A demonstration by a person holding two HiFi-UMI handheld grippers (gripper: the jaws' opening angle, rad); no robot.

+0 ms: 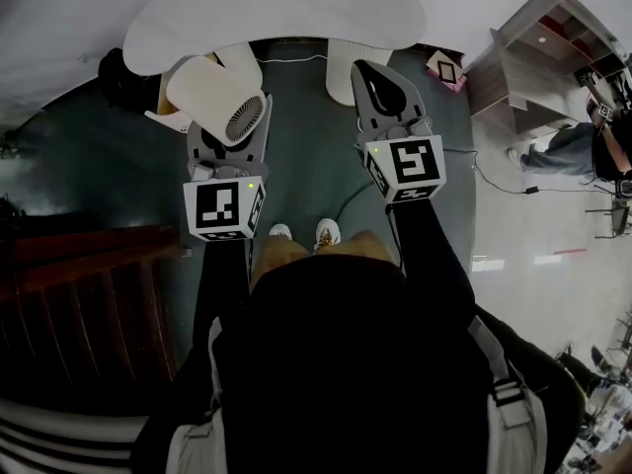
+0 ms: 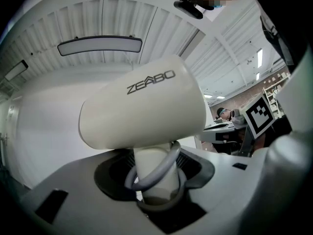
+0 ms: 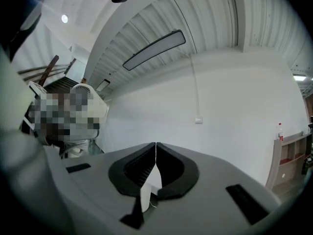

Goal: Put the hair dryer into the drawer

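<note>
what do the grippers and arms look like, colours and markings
The left gripper and right gripper are grey plastic bodies that narrow toward the jaws, which are lined with black ribbed pads. Each carries a white cube printed with black square markers, with a small green light on top. The person's arms are in black sleeves.

White rounded table [image 1: 296,8] stands on dark grey floor [image 1: 306,156]; glossy pale floor [image 1: 533,275] to the right. Wooden shelf unit [image 1: 533,52] far right. Dark wooden steps [image 1: 89,284] left. Ribbed white ceiling [image 3: 205,18] carries a long light fitting [image 3: 154,49]. Wall [image 3: 234,97] white.
</note>
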